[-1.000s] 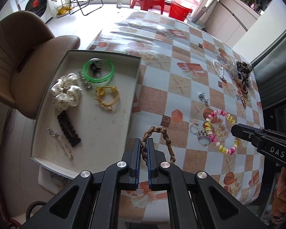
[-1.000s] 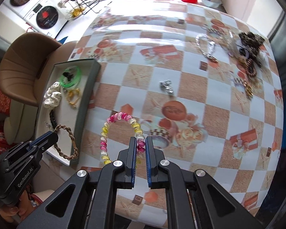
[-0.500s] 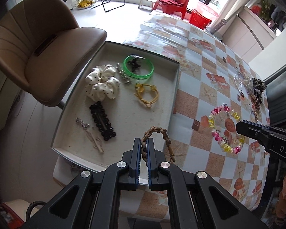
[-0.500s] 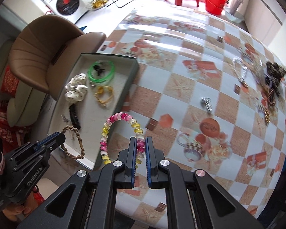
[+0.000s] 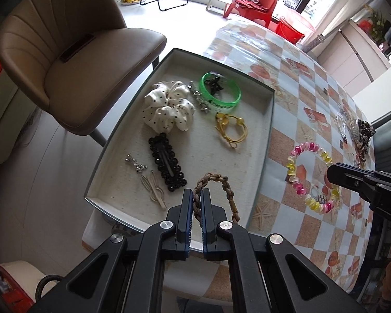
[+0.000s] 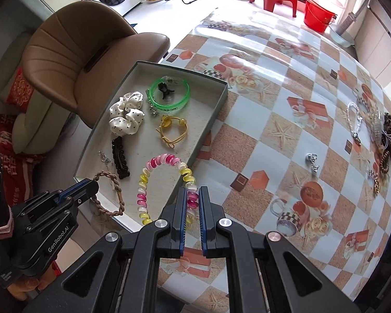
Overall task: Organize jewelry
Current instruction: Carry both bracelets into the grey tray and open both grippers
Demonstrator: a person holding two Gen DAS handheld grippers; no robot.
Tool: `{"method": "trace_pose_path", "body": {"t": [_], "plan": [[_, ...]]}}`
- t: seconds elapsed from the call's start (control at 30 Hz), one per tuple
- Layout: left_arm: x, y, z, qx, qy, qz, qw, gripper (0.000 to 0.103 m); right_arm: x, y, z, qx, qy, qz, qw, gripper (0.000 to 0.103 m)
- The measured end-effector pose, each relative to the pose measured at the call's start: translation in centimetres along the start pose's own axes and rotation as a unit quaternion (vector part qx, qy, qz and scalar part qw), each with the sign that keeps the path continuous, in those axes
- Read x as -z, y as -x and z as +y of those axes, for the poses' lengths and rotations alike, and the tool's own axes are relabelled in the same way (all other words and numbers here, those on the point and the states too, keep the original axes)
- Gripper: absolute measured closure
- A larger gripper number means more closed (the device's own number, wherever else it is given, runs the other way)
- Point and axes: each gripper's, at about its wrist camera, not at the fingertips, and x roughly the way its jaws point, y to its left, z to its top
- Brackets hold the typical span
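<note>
My left gripper (image 5: 197, 195) is shut on a brown braided bracelet (image 5: 223, 182) and holds it over the near end of the grey tray (image 5: 269, 120). It also shows in the right wrist view (image 6: 91, 182) with the bracelet (image 6: 117, 193). My right gripper (image 6: 191, 195) is shut on a pink, yellow and white spiral bracelet (image 6: 164, 160), held above the tray's (image 6: 208, 127) right wall. The spiral bracelet also shows in the left wrist view (image 5: 295, 154), beside the right gripper's fingers (image 5: 352, 180).
The tray holds a white dotted scrunchie (image 5: 166, 109), green bangle (image 5: 221, 95), yellow cord bracelet (image 5: 232, 127), black hair clip (image 5: 166, 167) and small clips. More jewelry is heaped (image 6: 385, 135) at the table's far right. A brown chair (image 5: 73, 52) stands left of the tray.
Both grippers have moved left toward the tray with their bracelets. The braided bracelet now hangs over the tray's near end and the spiral bracelet over its right wall.
</note>
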Motion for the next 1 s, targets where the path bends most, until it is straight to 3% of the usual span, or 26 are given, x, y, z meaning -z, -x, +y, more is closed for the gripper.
{"method": "trace_pose_path", "body": {"t": [0.6, 1.0], "plan": [[-0.6, -3.0, 0.1, -0.006, 0.004, 0.015, 0.9999, 0.094, -2.6, -3.4, 1.1, -0.023, 0.016, 0.008, 1.0, 0.094], [-1.4, -4.7, -0.3, -0.005, 0.005, 0.001, 1.0, 0.094, -4.6, -5.9, 0.8, -0.047, 0.023, 0.0, 0.999, 0.094]]}}
